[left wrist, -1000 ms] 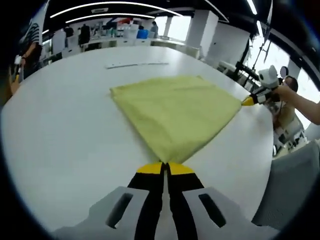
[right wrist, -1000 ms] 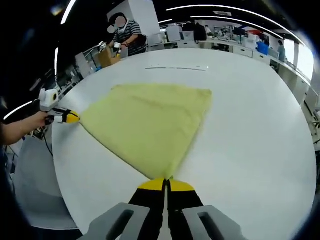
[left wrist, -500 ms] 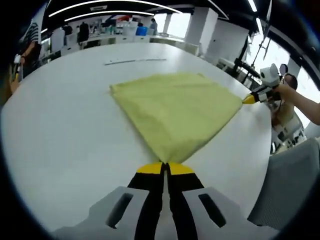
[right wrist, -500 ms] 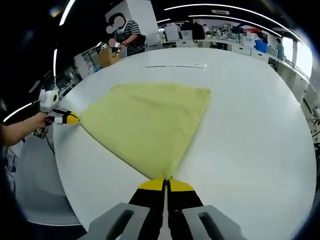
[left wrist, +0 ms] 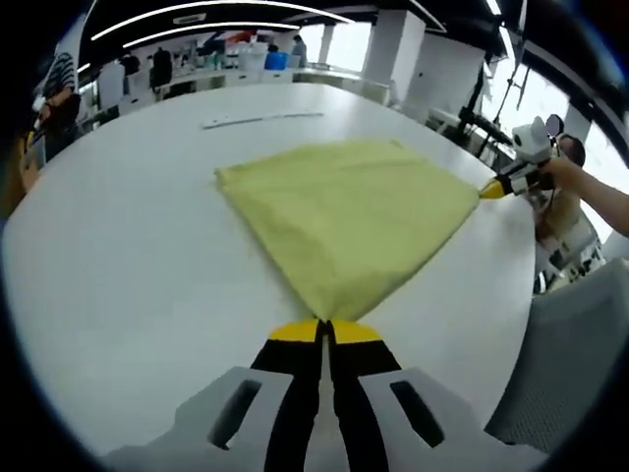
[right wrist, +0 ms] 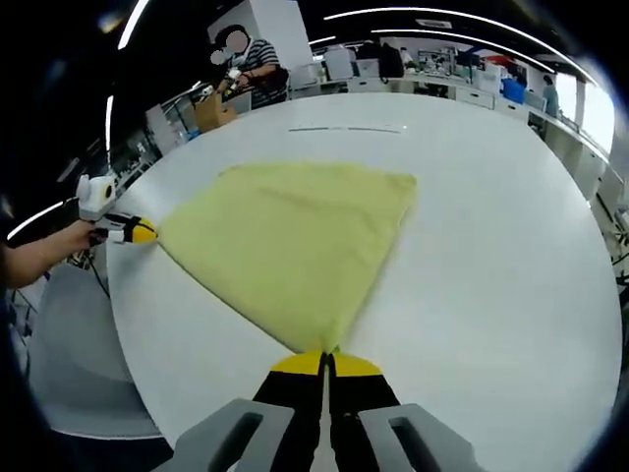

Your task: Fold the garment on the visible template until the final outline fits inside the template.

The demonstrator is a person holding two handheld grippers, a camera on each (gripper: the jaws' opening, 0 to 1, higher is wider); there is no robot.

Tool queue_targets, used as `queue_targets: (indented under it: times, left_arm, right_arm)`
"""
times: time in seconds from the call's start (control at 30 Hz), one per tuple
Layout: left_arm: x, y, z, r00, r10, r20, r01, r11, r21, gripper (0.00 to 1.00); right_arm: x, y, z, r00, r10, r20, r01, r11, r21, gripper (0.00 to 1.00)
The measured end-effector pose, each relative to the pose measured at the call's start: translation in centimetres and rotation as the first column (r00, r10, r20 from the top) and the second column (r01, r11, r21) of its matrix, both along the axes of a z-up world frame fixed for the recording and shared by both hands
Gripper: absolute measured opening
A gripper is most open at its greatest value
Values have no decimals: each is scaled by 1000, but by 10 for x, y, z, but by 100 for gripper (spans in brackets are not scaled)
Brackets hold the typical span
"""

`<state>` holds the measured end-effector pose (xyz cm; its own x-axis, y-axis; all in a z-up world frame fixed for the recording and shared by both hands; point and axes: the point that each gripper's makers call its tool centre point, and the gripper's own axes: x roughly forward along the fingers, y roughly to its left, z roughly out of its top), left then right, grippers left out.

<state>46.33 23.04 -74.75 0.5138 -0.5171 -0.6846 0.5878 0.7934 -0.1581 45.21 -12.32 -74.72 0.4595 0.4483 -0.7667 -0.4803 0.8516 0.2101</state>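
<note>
White table (left wrist: 118, 246): yellow garment (left wrist: 344, 216) flat (corners pinched by both grippers).

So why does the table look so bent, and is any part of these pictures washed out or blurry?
In the left gripper view, the fisheye lens bows the white table, and the windows at upper right glare white; in the right gripper view, the table's far edge curves the same way, the yellow garment looks soft along its right edge, and ceiling light strips arc overhead. Both hand-held grippers stay fairly sharp.
</note>
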Motion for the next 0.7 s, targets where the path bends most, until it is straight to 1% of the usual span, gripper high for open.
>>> queue_targets:
  times: [0.2,0.33,0.4,0.43,0.5,0.6,0.7]
  left_arm:
    - [2,1,2,1000,12,7,-12,1000,-3,0]
    - [2,2,3,1000,17,16,-17,1000,-1,4]
    - [2,2,4,1000,20,19,-20,1000,-8,6]
    - [2,2,5,1000,20,23,-20,1000,-8,9]
    - [2,2,7,999,21,30,-21,1000,-7,13]
    - [5,1,13,998,41,46,-40,999,-26,23]
    - [7,1,18,997,53,60,-51,998,-28,35]
  right_arm:
    - [2,0,2,1000,-8,10,8,1000,-4,0]
    - [3,-1,3,1000,-9,19,9,1000,-13,0]
    - [4,0,5,1000,-12,25,12,1000,-2,7]
    - [5,0,6,1000,-12,26,12,1000,0,12]
    - [5,3,9,999,-6,36,6,1000,2,18]
    - [8,6,14,998,11,64,-11,1000,0,29]
    - [9,11,20,996,17,82,-19,1000,18,42]
